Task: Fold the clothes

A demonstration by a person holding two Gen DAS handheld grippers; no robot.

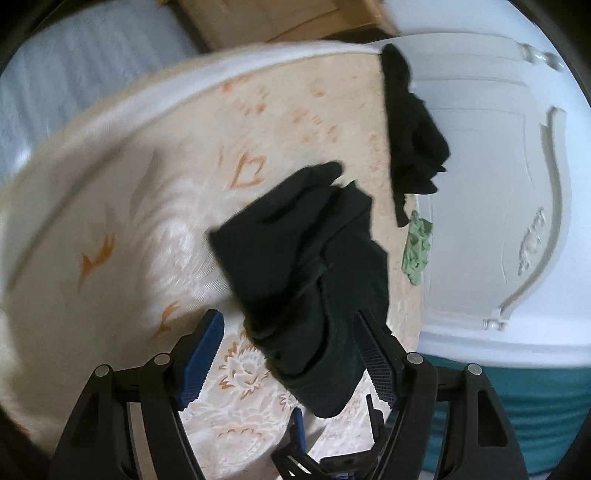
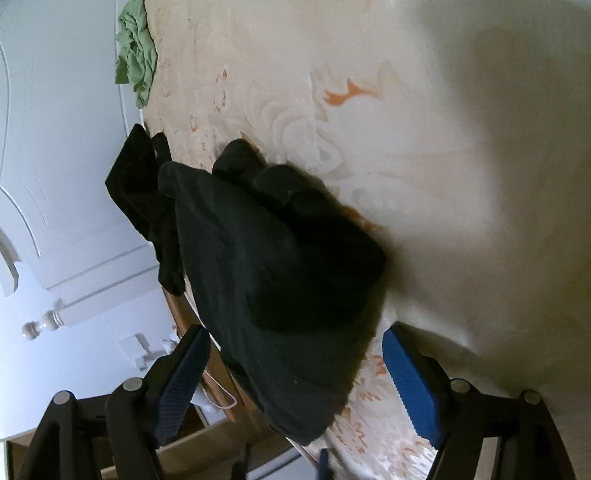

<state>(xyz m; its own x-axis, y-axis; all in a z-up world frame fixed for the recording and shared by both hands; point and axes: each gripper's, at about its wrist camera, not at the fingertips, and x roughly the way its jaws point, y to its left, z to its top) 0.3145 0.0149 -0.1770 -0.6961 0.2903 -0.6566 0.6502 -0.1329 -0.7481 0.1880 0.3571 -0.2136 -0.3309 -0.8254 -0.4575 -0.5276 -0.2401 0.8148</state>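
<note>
A crumpled dark garment (image 1: 295, 258) lies on the cream bed cover with orange flowers (image 1: 147, 221). It is bunched into folds and its near end reaches between the fingers of my left gripper (image 1: 286, 321). That gripper is open, and its blue pads (image 1: 203, 362) stand wide apart, not pressing the cloth. In the right wrist view the same dark garment (image 2: 280, 258) fills the middle, and my right gripper (image 2: 295, 332) is open around its near end. The picture is tilted and blurred.
A second dark garment (image 1: 413, 140) hangs over the bed's edge by the white carved headboard (image 1: 498, 184). A green cloth (image 1: 417, 247) lies next to it. Wooden furniture (image 1: 258, 18) stands beyond the bed. A teal surface (image 1: 535, 406) shows low on the right.
</note>
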